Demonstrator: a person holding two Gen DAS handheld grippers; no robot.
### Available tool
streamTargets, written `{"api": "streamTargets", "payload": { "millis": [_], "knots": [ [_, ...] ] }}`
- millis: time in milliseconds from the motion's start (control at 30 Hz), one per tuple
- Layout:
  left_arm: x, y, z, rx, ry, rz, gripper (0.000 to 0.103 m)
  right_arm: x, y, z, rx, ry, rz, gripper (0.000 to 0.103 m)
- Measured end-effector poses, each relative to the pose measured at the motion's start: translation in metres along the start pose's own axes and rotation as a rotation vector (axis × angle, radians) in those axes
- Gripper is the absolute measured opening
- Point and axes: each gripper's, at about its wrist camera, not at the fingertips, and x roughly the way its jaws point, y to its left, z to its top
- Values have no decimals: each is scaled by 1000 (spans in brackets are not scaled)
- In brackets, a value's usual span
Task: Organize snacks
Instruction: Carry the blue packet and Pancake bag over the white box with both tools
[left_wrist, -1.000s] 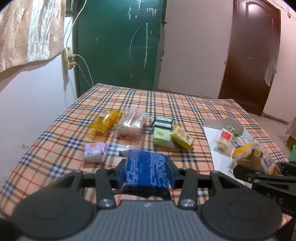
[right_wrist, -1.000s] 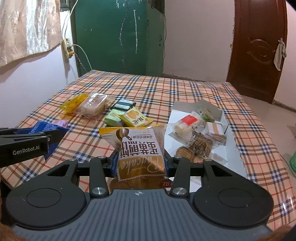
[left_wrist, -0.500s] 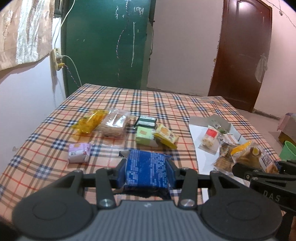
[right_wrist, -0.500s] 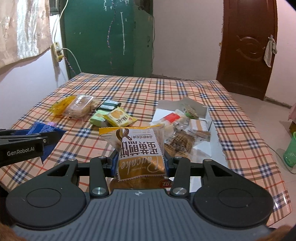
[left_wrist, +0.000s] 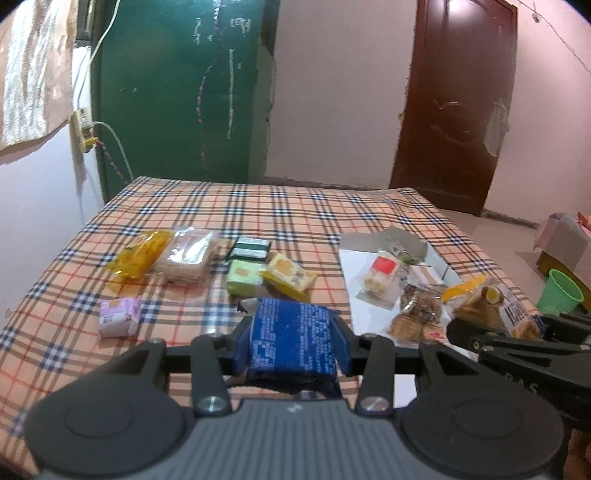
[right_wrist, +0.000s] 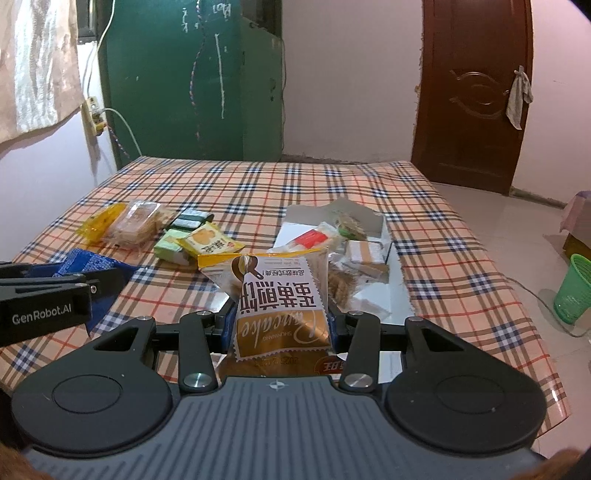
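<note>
Both grippers have drawn back and risen over the last second, so the table's near edge and the floor to its right now show, while each keeps its packet clamped. The plaid-covered table (right_wrist: 295, 192) carries everything. Toward its right edge lies a flattened white cardboard box (right_wrist: 376, 288), with several wrapped snacks heaped on it, among them a red-and-white packet (left_wrist: 380, 271) and a clear bag of brown biscuits (left_wrist: 415, 314). Near the left edge a clear pack of pale biscuits (left_wrist: 188, 253) lies touching a yellow packet (left_wrist: 142, 253) on its left. Toward the middle sit a dark green-and-white packet (left_wrist: 249, 249), a light green packet (left_wrist: 243, 278) just in front of it, and a yellow cracker packet (left_wrist: 288, 275) leaning against the green one. A small pink-and-white packet (left_wrist: 118, 315) lies alone by the near left corner.

The right gripper (right_wrist: 280, 317) is closed on a gold-and-white pancake packet (right_wrist: 282, 295), held upright above the near edge in front of the box. The left gripper (left_wrist: 293, 345) is clamped on a blue packet (left_wrist: 291, 339), held above the near edge, left of the box.
</note>
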Motion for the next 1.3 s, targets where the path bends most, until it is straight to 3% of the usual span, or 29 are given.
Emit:
{"api": "streamTargets", "payload": {
  "millis": [700,1300],
  "knots": [
    [17,-62,12,84,3,-125,43,-15,-50,0,84,-30,-135,54],
    [44,-100,10,121,43,-180,43,5,-91,3,108,-6,-148,54]
  ]
}}
